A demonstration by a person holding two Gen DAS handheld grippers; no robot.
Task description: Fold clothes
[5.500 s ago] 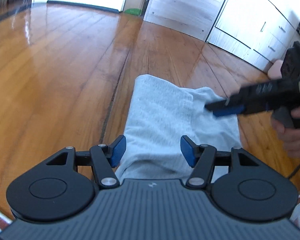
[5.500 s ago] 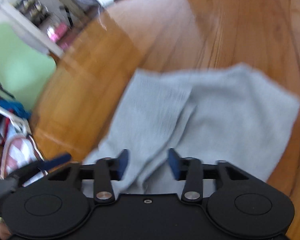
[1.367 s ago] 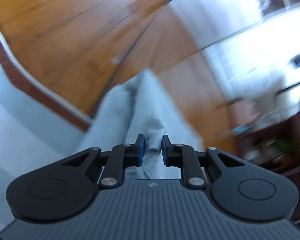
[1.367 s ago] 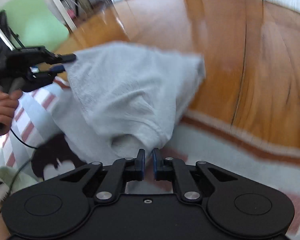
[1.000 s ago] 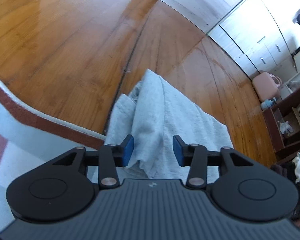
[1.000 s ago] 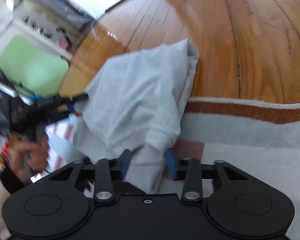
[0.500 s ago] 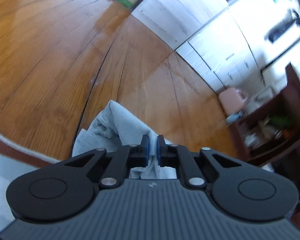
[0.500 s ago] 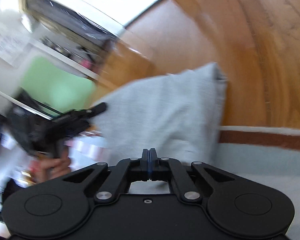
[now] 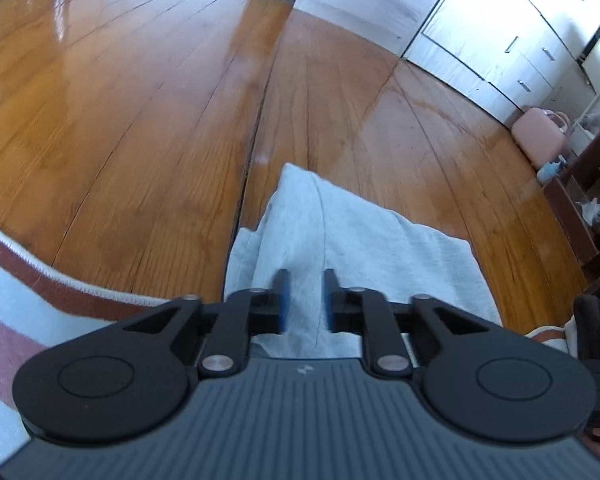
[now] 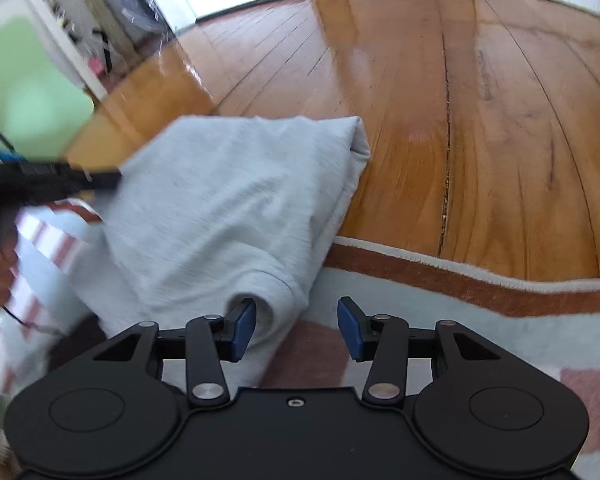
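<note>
Probably home: wood floor (image 9: 140,120), rug (image 10: 500,320)

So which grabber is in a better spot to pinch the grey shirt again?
Probably the left gripper: the grey shirt lies right between its blue pads, which have just been opening. The right gripper, jaws also just opening, has only a sleeve end beside its left pad, mostly rug between.

Both grippers let go of the grey garment

The left gripper (image 9: 305,299) and right gripper (image 10: 296,328), clamped half a second ago, have just been opening; the grey garment (image 10: 220,208) now lies slack across rug (image 10: 480,320) and floor (image 9: 140,120).
</note>
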